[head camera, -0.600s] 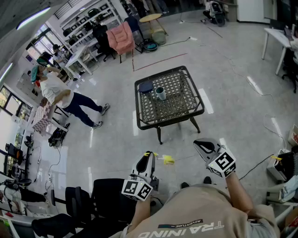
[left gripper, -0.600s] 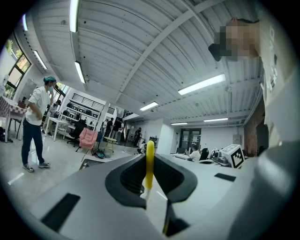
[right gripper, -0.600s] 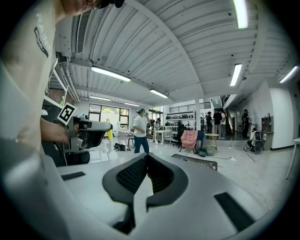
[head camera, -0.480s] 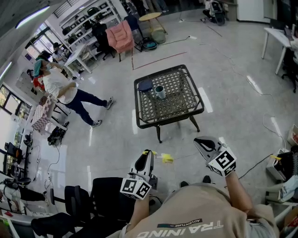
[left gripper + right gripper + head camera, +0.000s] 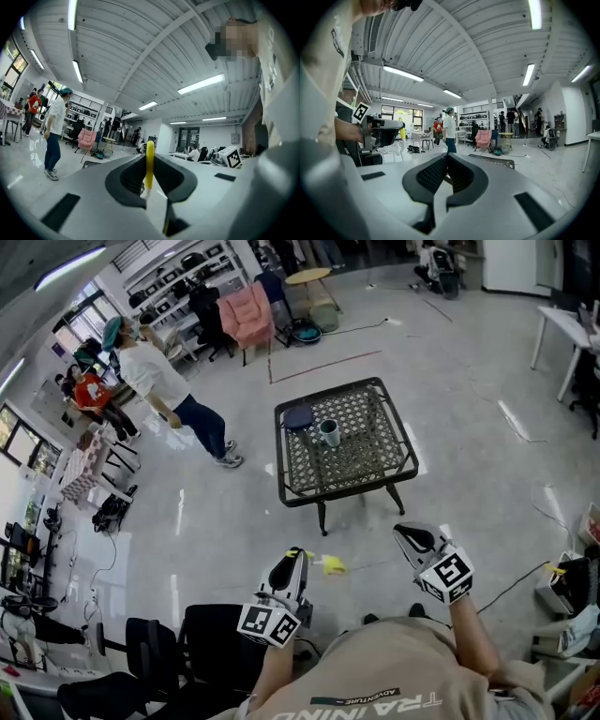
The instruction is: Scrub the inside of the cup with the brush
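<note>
Cup (image 5: pixel 329 432) is seen standing upright on the wicker table (image 5: pixel 361 457), in the upper middle of the head view, just beside a dark blue object (image 5: pixel 297 416). It is well apart from both grippers, which are held low at the bottom of the frame.

The left gripper (image 5: pixel 292 563) is closed on the yellow brush (image 5: pixel 149 161), whose handle is clamped between the jaws and sticks out forward. The right gripper (image 5: pixel 410 537) is fully closed and nothing is held in it.

The scrubbing itself is judged not yet begun, since the table must first be reached. For a good result, the right jaws should probably be opened and set around the cup wall, so that the cup is kept steady. The brush should then be lowered straight into the mouth, with its handle kept firmly clamped, and turned against the inner wall.
</note>
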`<action>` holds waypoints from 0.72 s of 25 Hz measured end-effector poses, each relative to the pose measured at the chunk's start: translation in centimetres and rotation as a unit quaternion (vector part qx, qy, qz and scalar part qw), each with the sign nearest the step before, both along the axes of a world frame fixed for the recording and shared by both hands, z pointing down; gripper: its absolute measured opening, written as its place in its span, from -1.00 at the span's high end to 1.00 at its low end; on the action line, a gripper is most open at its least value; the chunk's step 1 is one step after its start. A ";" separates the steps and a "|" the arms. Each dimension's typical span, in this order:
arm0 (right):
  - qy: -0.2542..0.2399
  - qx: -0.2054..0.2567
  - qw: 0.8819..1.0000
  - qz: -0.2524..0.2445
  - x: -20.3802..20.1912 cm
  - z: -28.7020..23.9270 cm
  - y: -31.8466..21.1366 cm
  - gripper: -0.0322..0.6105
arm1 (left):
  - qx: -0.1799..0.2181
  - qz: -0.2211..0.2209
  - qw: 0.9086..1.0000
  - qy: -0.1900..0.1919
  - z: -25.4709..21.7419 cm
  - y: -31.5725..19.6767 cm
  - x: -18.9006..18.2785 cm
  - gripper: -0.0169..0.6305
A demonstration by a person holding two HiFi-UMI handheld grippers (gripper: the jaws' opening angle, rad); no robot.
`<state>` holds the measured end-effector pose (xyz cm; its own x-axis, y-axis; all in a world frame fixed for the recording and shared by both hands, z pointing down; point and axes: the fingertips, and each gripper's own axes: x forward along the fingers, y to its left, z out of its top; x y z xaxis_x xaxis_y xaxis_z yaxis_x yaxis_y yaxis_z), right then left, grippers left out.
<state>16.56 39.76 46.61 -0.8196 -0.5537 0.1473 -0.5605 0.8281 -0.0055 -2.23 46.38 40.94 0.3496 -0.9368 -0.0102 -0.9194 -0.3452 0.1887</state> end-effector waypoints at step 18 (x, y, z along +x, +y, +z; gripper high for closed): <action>0.056 -0.037 0.997 0.031 -3.6 2.5 -4.7 0.85 | -0.029 0.000 0.998 0.050 4.2 -4.2 -5.7 0.77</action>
<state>12.95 35.10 49.14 -0.7596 -0.5880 0.2781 -0.6119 0.7909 0.0009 -7.94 42.21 45.16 0.3497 -0.9368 0.0082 -0.8947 -0.3313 0.2996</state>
